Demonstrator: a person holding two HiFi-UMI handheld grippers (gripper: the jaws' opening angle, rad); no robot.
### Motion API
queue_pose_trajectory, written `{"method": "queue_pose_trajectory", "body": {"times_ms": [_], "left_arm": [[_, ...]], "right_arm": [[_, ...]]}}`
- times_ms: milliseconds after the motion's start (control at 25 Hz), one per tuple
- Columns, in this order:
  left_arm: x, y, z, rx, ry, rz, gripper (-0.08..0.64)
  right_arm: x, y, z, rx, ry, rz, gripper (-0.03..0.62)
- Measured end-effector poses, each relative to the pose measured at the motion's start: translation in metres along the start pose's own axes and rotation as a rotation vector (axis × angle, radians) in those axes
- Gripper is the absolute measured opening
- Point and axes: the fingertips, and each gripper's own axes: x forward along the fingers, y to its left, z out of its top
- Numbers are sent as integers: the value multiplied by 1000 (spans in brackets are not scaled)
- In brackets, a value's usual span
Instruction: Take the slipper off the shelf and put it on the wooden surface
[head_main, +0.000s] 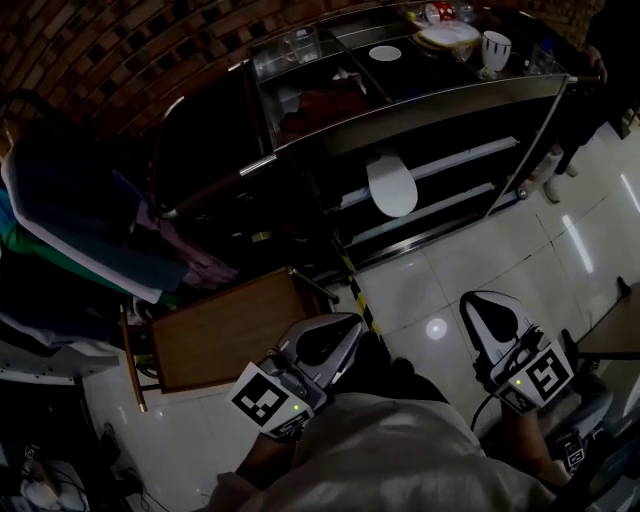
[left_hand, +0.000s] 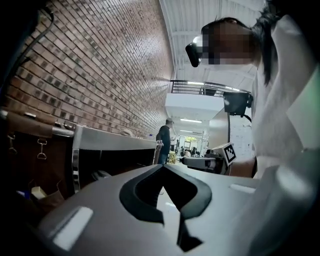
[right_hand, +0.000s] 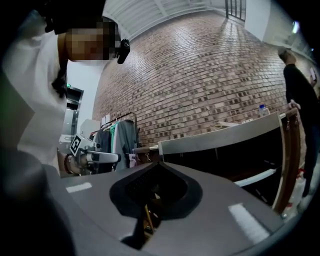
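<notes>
Head view is the only one showing the slipper (head_main: 392, 185): white, lying on a lower tier of the black shelf (head_main: 430, 118), far centre. Wooden surface (head_main: 225, 335) is near left, well apart from the slipper. Left gripper (head_main: 345, 328) sits just right of the wood, right gripper (head_main: 483, 303) over the tiled floor (head_main: 440, 280).

Left gripper view: jaws together, nothing between them. It adds the shelf seen side-on and a person (left_hand: 163, 137) far off.

Right gripper view: jaws closed, empty. It adds the brick wall (right_hand: 200, 75) and hanging garments (right_hand: 122, 140) at far left.
</notes>
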Motion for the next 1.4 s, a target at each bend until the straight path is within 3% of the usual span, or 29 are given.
{"method": "queue_pose_trajectory", "body": {"times_ms": [160,280,520,720,1040,1240,1400], "left_arm": [[20,22,6,62,23,-37,-8],[32,44,12,52,-18,-70,-8],[38,80,-2,50,8,-113,-8],[53,105,-24,-1,10,-119,-8],[101,139,-38,9,13,-68,-8],[122,155,-44,13,21,-58,-8],[145,168,-89,19,73,-65,-8]], "right_arm": [[28,8,13,-39,-40,23,-3],[51,-1,11,-57,-34,30,-3],[88,-23,-4,-41,1,-26,-3],[104,-46,-30,-46,55,-16,-3],[138,-117,-54,-2,84,24,12],[161,-164,-102,26,179,54,54],[171,-190,-149,83,283,59,89]]}}
